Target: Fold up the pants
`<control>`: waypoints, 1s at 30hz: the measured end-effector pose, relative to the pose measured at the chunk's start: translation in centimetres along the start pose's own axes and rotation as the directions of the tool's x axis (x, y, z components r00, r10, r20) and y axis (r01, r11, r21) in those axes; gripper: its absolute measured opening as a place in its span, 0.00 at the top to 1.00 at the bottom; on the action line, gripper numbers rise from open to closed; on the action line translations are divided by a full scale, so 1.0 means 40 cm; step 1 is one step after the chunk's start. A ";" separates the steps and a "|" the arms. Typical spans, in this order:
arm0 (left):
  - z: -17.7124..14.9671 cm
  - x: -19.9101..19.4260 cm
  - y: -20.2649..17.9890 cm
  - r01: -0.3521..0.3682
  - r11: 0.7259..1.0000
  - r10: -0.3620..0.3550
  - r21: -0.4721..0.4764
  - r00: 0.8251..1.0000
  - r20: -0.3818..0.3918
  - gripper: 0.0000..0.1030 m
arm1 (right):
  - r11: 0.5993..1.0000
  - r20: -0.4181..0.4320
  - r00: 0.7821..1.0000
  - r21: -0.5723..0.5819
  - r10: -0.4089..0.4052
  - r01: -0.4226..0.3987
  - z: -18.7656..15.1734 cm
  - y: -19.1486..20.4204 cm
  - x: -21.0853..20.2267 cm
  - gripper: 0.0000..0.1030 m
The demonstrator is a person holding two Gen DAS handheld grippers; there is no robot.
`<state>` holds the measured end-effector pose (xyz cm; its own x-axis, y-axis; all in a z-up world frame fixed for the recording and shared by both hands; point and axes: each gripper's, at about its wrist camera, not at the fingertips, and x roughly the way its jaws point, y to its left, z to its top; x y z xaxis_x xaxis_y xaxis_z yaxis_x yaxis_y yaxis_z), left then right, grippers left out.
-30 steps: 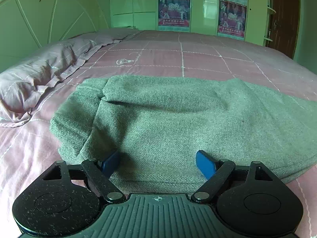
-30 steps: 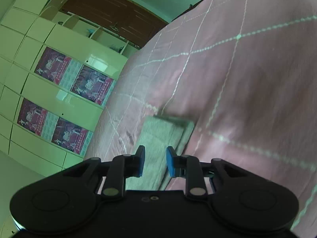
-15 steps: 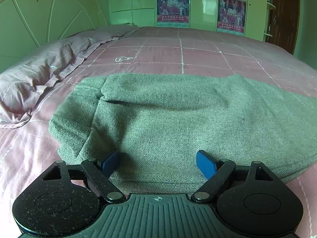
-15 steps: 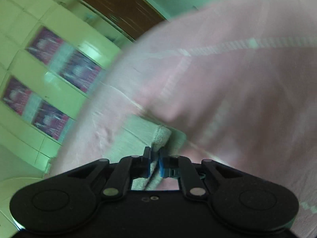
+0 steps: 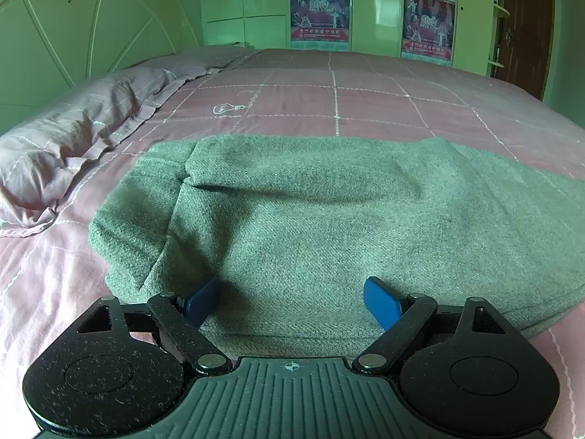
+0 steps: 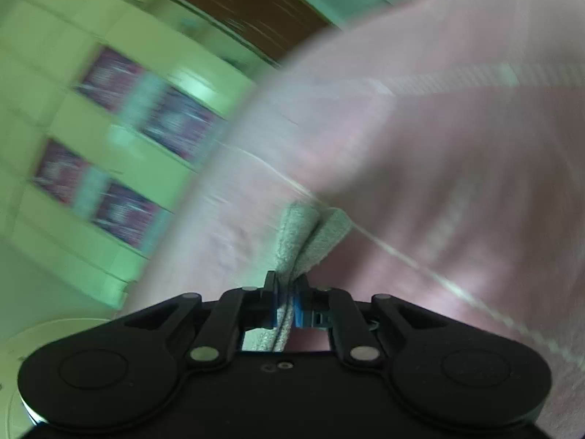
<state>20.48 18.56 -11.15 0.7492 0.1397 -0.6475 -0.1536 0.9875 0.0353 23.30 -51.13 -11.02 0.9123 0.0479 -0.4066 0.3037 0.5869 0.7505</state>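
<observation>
Left gripper (image 5: pixel 292 301): we see jaws spread wide, blue pads resting on near hem of grey-green pants (image 5: pixel 329 219), gripping nothing. Right gripper (image 6: pixel 287 301): we see jaws pinched on bunched pants edge (image 6: pixel 307 234); view blurred. Pants lie across bed (image 5: pixel 365 102) near its front edge; pillow (image 5: pixel 73 146) along left edge; posters (image 5: pixel 320 11) on far wardrobe.

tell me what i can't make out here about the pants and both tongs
- Left wrist view: the pants run off the right edge, so their full length is unseen. The left tongs stand open; the near pants edge is hidden behind them.
- Right wrist view: motion blur smears the bed cover and the posters. The right tongs are shut on a pants end, but how many layers they pinch cannot be told.
</observation>
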 end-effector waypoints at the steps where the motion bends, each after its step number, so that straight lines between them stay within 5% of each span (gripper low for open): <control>1: 0.000 0.000 0.000 0.000 1.000 0.000 0.002 1.000 0.000 0.17 | 1.000 0.021 1.000 -0.029 0.005 -0.004 -0.004 0.012 -0.016 1.00; 3: 0.001 0.002 0.001 0.001 1.000 -0.001 0.002 1.000 0.000 0.16 | 0.998 0.017 0.998 -0.022 -0.053 0.054 -0.019 -0.027 -0.001 1.00; 4: 0.002 0.002 0.000 0.001 1.000 -0.001 0.005 1.000 -0.002 0.16 | 0.992 -0.050 0.992 0.042 -0.114 0.116 -0.029 -0.076 0.033 1.00; 6: 0.004 0.003 0.002 0.005 1.000 -0.005 0.009 1.000 -0.007 0.16 | 0.985 -0.075 0.993 0.145 -0.087 0.097 -0.048 -0.132 0.049 0.99; 10: 0.026 -0.023 -0.019 -0.017 1.000 0.017 0.006 1.000 -0.005 0.16 | 0.993 -0.094 0.991 0.059 -0.092 0.098 -0.043 -0.092 0.044 0.88; 13: 0.028 -0.070 -0.086 0.079 0.997 -0.078 -0.012 0.993 0.085 0.16 | 0.995 -0.083 0.995 0.074 -0.064 0.070 -0.043 -0.087 0.016 0.74; 16: 0.009 -0.078 -0.204 0.162 0.983 -0.170 0.083 0.981 0.098 0.16 | 0.999 -0.045 0.998 0.018 -0.036 0.037 -0.061 -0.075 -0.026 0.59; 18: -0.017 -0.025 -0.286 0.131 0.980 -0.126 0.147 0.991 -0.037 0.12 | 0.999 -0.066 0.997 -0.005 -0.036 0.036 -0.069 -0.079 -0.030 0.58; 20: 0.002 -0.040 -0.324 0.067 0.991 -0.065 0.113 0.998 -0.022 0.12 | 1.000 -0.066 0.998 0.001 -0.020 0.020 -0.069 -0.081 -0.036 0.58; 22: 0.023 -0.091 -0.365 0.142 0.987 -0.147 0.079 0.987 0.063 0.12 | 1.000 -0.064 0.998 0.011 -0.004 0.005 -0.064 -0.083 -0.045 0.57; 24: 0.020 -0.119 -0.439 0.150 0.977 -0.170 0.153 0.978 0.123 0.10 | 1.000 -0.059 0.998 0.015 0.007 -0.006 -0.064 -0.087 -0.050 0.56; 26: 0.002 -0.046 -0.500 0.158 0.970 -0.148 0.186 0.987 -0.064 0.08 | 1.000 -0.068 0.998 0.019 0.004 -0.003 -0.062 -0.093 -0.044 0.57; 28: 0.002 -0.058 -0.509 0.130 0.989 -0.129 0.063 0.991 -0.016 0.09 | 0.999 -0.059 0.998 0.035 0.019 -0.017 -0.055 -0.097 -0.049 0.57; 30: 0.009 -0.093 -0.563 0.192 0.980 -0.194 0.060 0.980 0.040 0.08 | 1.000 -0.036 0.999 0.021 0.021 -0.020 -0.049 -0.091 -0.057 0.57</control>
<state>21.36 -4.18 -9.27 0.7899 -0.0519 -0.6110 0.0315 0.9985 -0.0440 19.56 -51.81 -13.85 0.9078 0.0896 -0.4096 0.2910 0.5687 0.7693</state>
